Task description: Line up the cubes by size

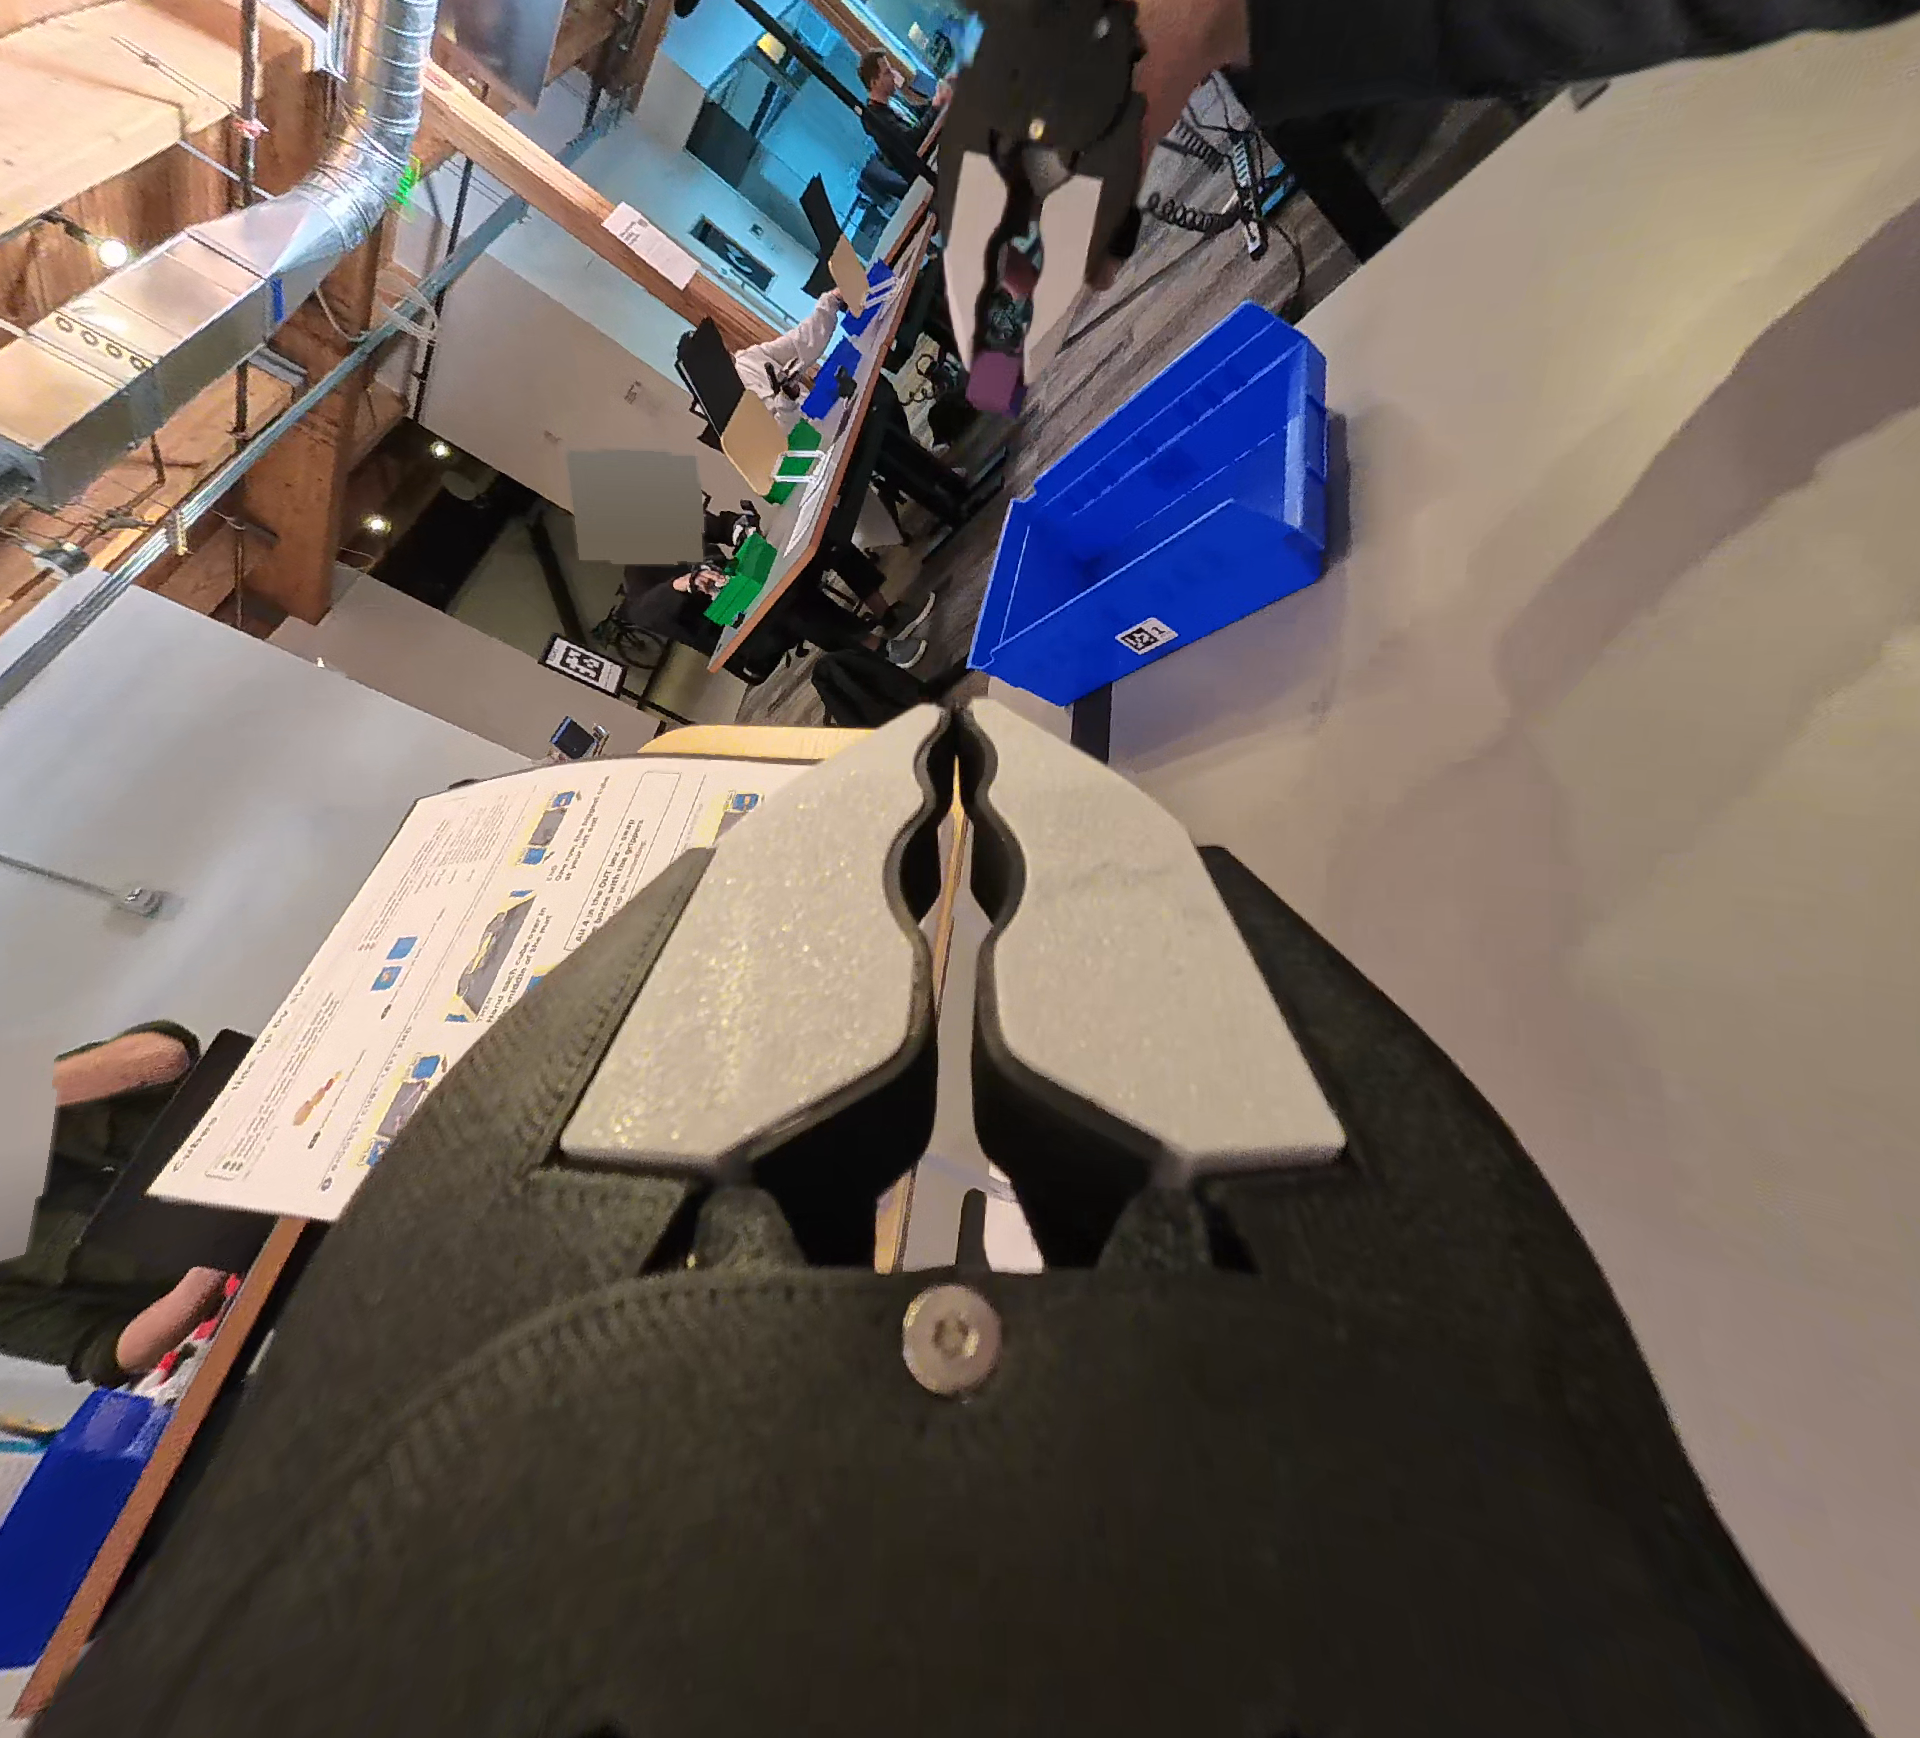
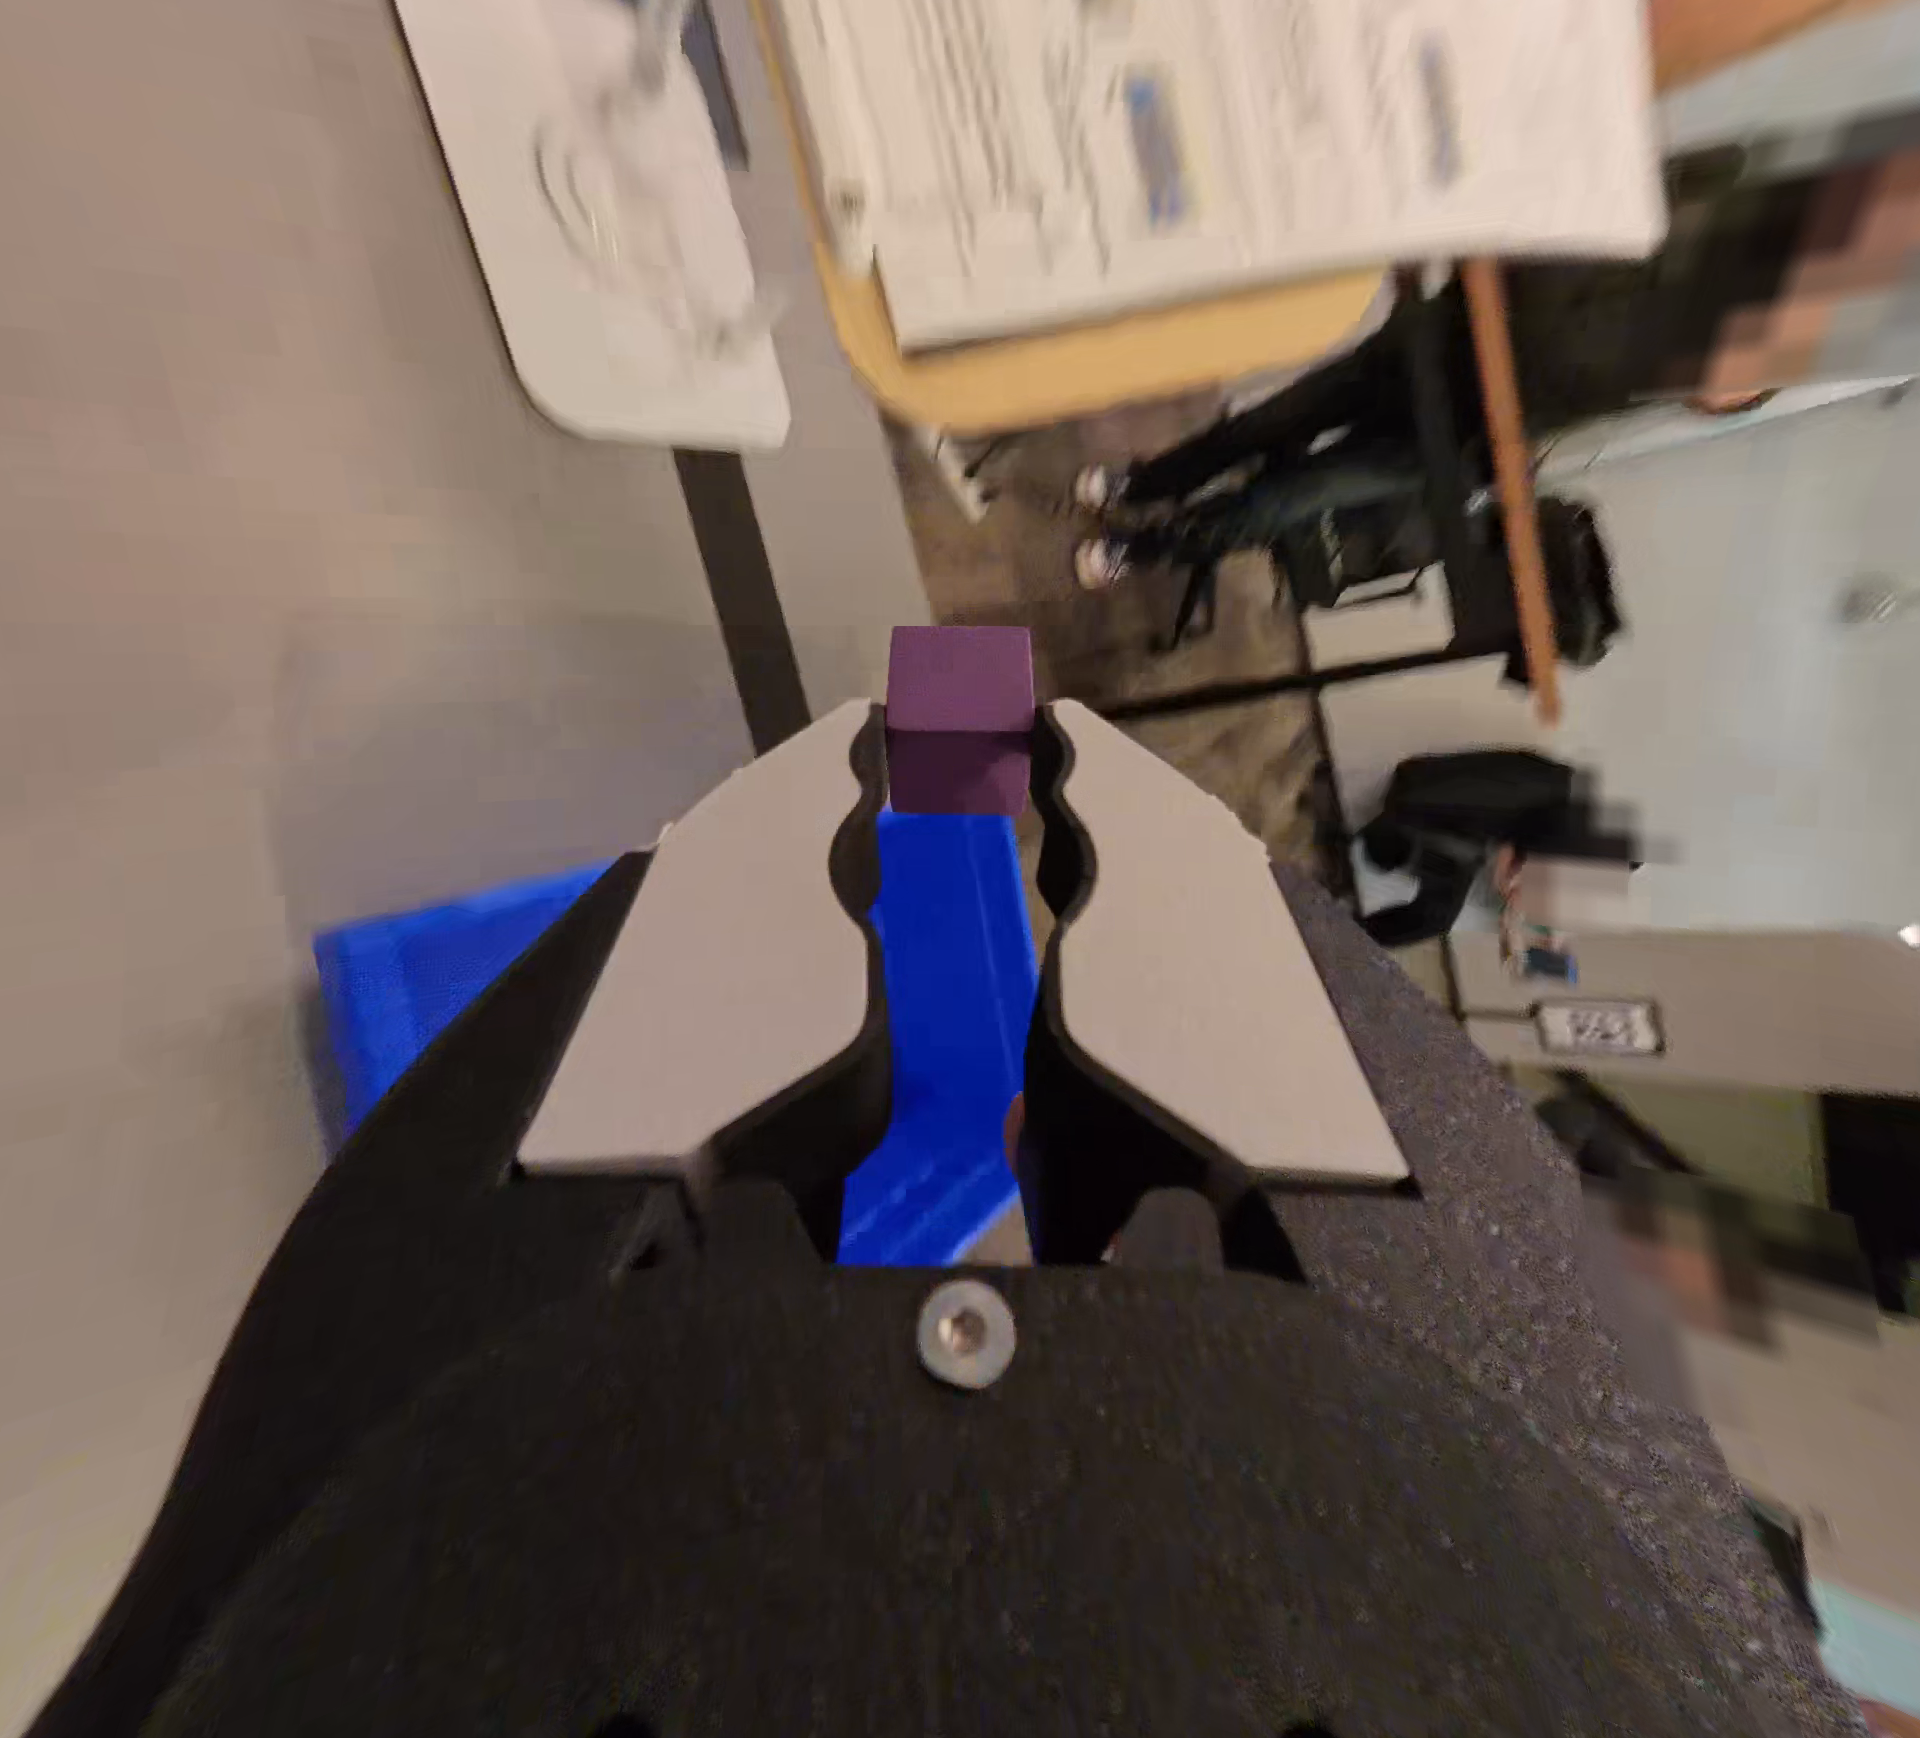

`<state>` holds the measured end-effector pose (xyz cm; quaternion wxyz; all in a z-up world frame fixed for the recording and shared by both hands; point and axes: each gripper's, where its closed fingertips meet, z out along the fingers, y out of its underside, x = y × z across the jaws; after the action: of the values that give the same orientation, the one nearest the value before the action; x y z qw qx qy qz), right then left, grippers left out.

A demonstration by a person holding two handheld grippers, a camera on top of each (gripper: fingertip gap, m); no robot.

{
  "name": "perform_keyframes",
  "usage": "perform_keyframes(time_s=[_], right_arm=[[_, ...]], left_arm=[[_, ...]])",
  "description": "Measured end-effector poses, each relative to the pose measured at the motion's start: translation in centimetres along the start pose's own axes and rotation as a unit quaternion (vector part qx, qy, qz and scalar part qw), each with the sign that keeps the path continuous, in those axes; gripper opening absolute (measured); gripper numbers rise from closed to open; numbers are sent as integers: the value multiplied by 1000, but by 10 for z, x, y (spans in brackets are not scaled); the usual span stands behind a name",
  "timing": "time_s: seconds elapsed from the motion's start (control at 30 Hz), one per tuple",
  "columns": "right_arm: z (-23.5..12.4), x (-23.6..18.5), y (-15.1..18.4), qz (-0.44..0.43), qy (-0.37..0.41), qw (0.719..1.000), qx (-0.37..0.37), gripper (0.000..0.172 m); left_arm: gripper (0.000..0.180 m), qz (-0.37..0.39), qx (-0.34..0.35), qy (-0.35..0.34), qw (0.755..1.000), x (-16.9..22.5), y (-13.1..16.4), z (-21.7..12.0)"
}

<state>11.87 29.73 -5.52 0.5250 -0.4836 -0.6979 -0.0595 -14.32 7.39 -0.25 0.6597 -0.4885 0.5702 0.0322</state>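
Clamped between the fingertips of the right gripper [image 2: 961,732] is a small purple cube [image 2: 958,720], both pads pressed against its sides, and it is carried in the air above a blue bin [image 1: 1164,514] that rests on the pale table [image 1: 1610,649]. The left gripper [image 1: 954,732] is seen with its fingertips brought together on nothing. An instruction sheet [image 1: 416,961] is propped nearby, seemingly on a stand, though blur obscures that.
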Motion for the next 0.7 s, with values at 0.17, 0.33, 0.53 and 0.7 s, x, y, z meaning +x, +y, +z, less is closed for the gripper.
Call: perform_keyframes(time_s=[0.17, 0.33, 0.53, 0.7], right_arm=[[39, -10, 86, 42, -86, 991, -97, 26], [74, -43, 137, 57, -178, 969, -161, 26], [98, -75, 172, 41, -255, 940, -221, 26], [111, -90, 191, 28, -294, 921, -255, 26]], left_arm=[[0, 6, -7, 9, 1000, 5, 0, 7], [0, 5, -12, 17, 1000, 8, 3, 12], [0, 3, -21, 24, 1000, 9, 8, 16], [0, 2, -25, 29, 999, 11, 11, 18]])
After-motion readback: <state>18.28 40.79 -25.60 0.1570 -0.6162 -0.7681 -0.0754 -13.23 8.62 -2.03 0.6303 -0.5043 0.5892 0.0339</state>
